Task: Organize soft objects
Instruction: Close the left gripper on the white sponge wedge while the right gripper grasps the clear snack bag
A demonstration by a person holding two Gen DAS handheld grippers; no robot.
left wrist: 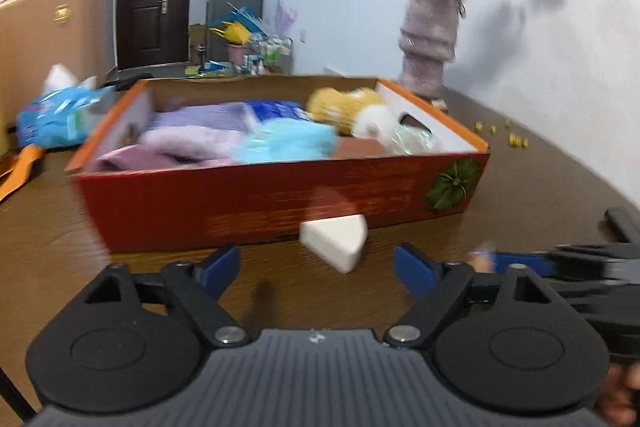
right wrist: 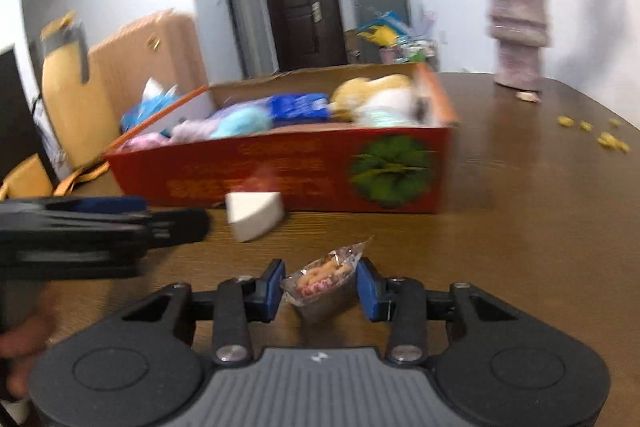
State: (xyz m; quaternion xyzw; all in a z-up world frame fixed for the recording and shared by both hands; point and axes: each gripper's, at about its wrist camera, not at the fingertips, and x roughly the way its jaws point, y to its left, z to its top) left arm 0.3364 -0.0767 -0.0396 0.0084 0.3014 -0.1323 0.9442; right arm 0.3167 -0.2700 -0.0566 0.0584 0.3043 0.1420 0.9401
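Note:
A red cardboard box (left wrist: 240,203) (right wrist: 280,163) stands on the brown table and holds folded purple, pink and teal towels (left wrist: 280,143), a blue pack and a yellow plush toy (left wrist: 344,107). In front of the box lies a white wedge sponge (left wrist: 334,239) (right wrist: 252,213). My left gripper (left wrist: 316,263) is open, its blue pads apart from the sponge, which sits just ahead between them. My right gripper (right wrist: 321,287) is closed on a clear snack packet (right wrist: 324,277) resting on the table, both pads touching its sides. The left gripper's side (right wrist: 100,227) shows in the right wrist view.
A tall vase with pink flowers (left wrist: 428,47) (right wrist: 516,27) stands at the table's back right, by the wall. Small yellow bits (left wrist: 516,141) (right wrist: 612,141) are scattered to the right. A blue tissue pack (left wrist: 56,115) and a tan suitcase (left wrist: 40,27) are to the left.

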